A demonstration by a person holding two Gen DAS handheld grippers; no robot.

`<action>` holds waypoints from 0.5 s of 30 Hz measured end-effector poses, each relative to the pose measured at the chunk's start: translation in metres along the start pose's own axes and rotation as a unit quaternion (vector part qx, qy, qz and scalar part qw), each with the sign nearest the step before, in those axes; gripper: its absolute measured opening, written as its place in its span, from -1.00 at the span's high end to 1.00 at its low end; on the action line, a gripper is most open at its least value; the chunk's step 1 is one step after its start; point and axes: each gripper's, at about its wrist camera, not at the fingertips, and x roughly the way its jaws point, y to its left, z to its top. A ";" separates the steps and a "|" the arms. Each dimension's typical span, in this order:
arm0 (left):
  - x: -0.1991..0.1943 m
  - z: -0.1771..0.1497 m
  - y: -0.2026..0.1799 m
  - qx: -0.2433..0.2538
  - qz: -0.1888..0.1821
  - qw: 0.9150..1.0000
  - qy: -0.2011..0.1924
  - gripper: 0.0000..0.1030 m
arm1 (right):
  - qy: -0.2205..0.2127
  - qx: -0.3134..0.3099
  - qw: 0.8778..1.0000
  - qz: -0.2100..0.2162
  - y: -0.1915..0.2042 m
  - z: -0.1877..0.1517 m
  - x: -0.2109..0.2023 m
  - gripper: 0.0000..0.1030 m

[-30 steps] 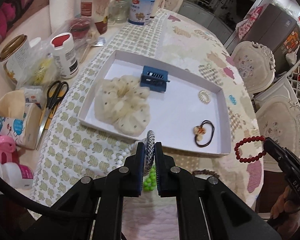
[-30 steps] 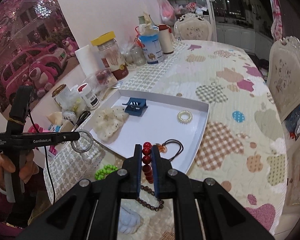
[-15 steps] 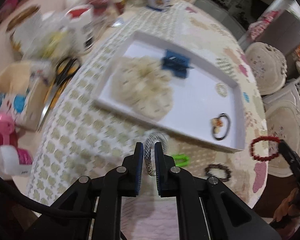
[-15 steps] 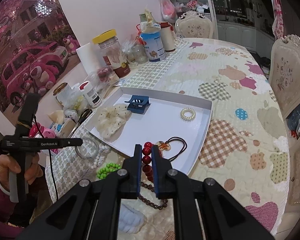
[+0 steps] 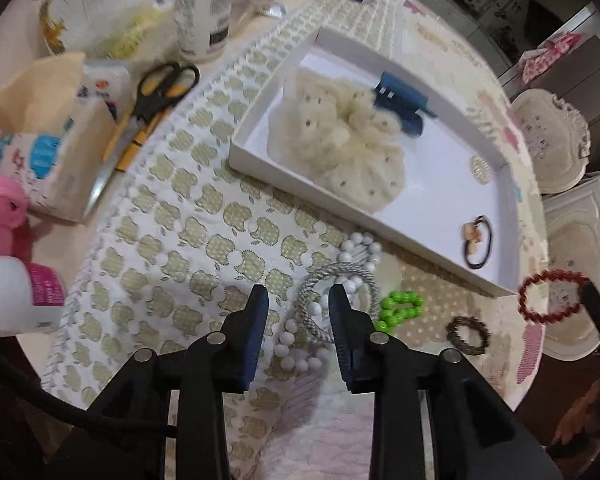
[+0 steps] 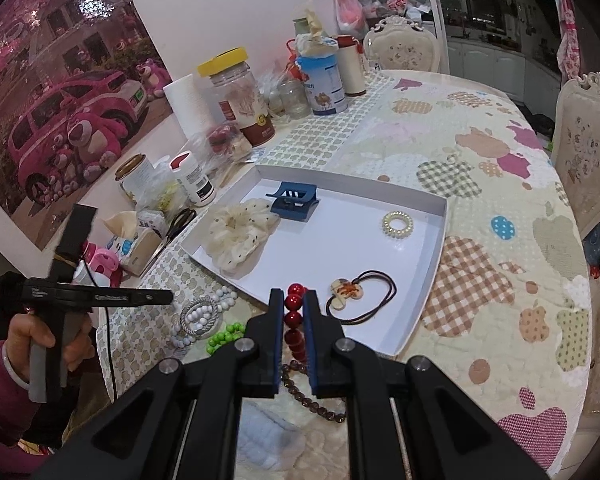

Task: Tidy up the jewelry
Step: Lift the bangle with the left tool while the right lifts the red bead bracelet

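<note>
My left gripper [image 5: 298, 300] is open just above a silver rope bracelet [image 5: 312, 280] that lies on the white bead necklace [image 5: 356, 246] on the tablecloth. My right gripper [image 6: 293, 300] is shut on a red bead bracelet [image 6: 294, 304], also in the left wrist view [image 5: 548, 296], held above the near edge of the white tray [image 6: 436, 248]. The tray [image 5: 252, 160] holds a cream scrunchie [image 5: 340, 140], a blue claw clip [image 5: 400, 100], a pearl hair coil [image 6: 398, 224] and a black hair tie with a charm [image 6: 360, 296].
A green bead bracelet [image 5: 400, 308] and a brown bead bracelet [image 5: 468, 334] lie on the cloth in front of the tray. Scissors [image 5: 148, 104], a tissue pack [image 5: 48, 152], jars and bottles crowd the left side. Chairs [image 6: 588, 152] stand to the right.
My left gripper dropped toward the table, opened and let go of the silver rope bracelet, which now rests on the white beads. My right gripper kept the red bracelet and barely moved.
</note>
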 end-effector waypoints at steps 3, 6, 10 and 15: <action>0.018 0.003 -0.002 0.006 0.009 1.000 0.014 0.53 | 0.002 0.002 1.000 0.000 0.001 -0.001 -0.001 0.82; 0.032 0.008 -0.004 0.010 0.021 0.999 0.022 0.53 | 0.002 0.005 1.000 -0.003 0.000 -0.002 -0.003 0.82; 0.034 0.013 -0.012 0.024 0.026 0.999 0.011 0.85 | 0.001 0.011 1.000 -0.007 -0.003 -0.004 -0.005 0.82; 0.025 0.013 -0.014 0.032 0.024 0.999 0.004 0.97 | -0.002 0.013 1.000 -0.006 -0.003 -0.004 -0.006 0.82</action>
